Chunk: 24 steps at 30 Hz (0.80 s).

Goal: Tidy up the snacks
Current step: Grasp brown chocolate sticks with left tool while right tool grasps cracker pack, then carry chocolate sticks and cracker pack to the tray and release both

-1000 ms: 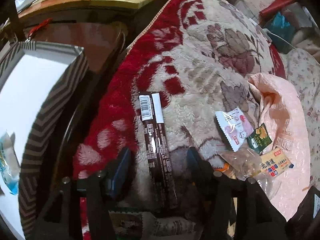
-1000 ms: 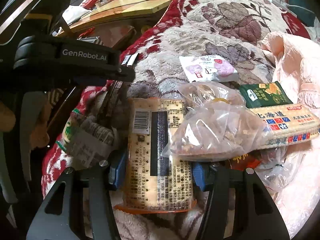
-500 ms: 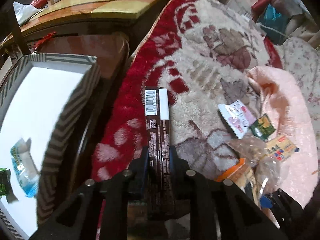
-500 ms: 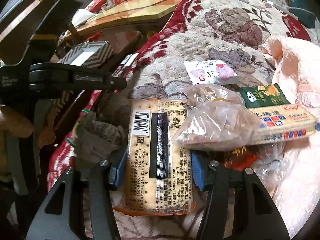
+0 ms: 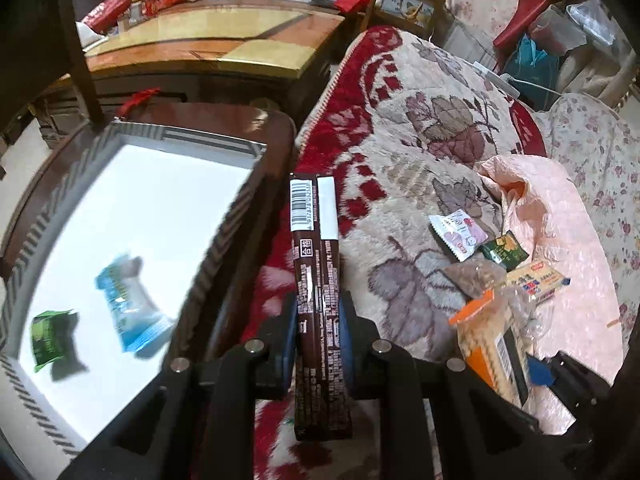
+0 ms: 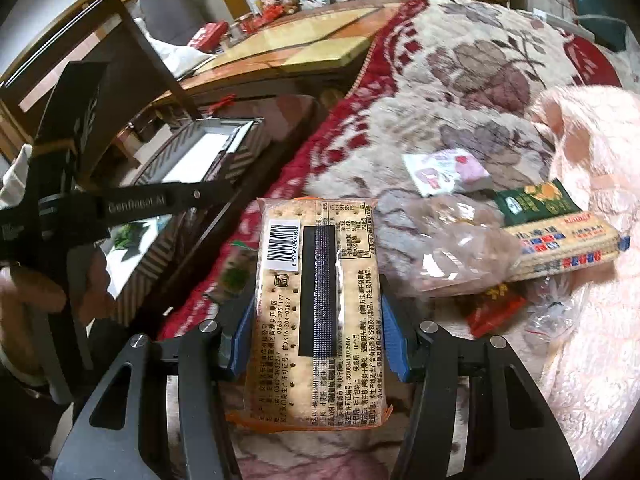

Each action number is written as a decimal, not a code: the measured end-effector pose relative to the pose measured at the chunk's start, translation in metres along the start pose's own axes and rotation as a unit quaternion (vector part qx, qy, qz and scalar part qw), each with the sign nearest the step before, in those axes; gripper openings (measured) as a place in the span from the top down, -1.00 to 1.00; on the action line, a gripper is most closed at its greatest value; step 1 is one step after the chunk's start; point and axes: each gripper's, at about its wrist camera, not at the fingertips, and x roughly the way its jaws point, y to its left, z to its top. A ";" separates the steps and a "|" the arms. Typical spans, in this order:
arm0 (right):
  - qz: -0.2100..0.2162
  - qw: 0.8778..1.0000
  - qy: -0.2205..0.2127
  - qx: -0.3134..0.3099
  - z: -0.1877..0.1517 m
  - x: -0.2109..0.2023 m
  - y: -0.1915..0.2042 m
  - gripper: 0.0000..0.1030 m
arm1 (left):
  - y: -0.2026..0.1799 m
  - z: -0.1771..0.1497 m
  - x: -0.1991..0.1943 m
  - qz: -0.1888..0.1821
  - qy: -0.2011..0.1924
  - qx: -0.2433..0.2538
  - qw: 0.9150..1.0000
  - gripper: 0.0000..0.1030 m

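Left tongs (image 5: 318, 332) clamped on a brown snack bar (image 5: 316, 280), held lengthwise, now lifted clear of the floral blanket (image 5: 420, 152), beside the striped box (image 5: 224, 236). A second ago those tongs stood open around the bar as it lay flat. Right tongs (image 6: 318, 332) grip the cracker pack (image 6: 316, 304) by its long edges (steadier that way, likely); earlier it sat under the clear bag (image 6: 452, 248), now raised beside it. Box holds a blue packet (image 5: 128, 308) and a green packet (image 5: 50, 336).
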 end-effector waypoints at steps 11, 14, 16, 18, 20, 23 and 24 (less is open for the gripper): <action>0.008 0.999 0.001 -0.034 0.004 0.000 0.043 -0.03 | 0.023 -0.020 -0.034 0.032 -0.027 0.002 0.999 0.60; 0.010 0.999 0.004 -0.041 0.005 0.002 0.052 -0.03 | 0.031 -0.023 -0.040 0.037 -0.032 -0.003 0.999 0.60; 0.010 0.999 0.005 -0.046 0.006 0.003 0.056 -0.03 | 0.036 -0.025 -0.043 0.040 -0.036 -0.007 0.999 0.60; 0.013 0.999 0.007 -0.049 0.007 0.004 0.061 -0.03 | 0.040 -0.026 -0.046 0.043 -0.039 -0.012 0.998 0.60; 0.013 0.998 0.008 -0.053 0.009 0.005 0.066 -0.03 | 0.046 -0.028 -0.050 0.046 -0.042 -0.017 0.998 0.60; 0.017 0.998 0.009 -0.057 0.012 0.008 0.072 -0.03 | 0.054 -0.030 -0.053 0.054 -0.046 -0.022 0.997 0.60; 0.018 0.998 0.010 -0.059 0.012 0.009 0.074 -0.03 | 0.057 -0.030 -0.054 0.056 -0.046 -0.025 0.997 0.60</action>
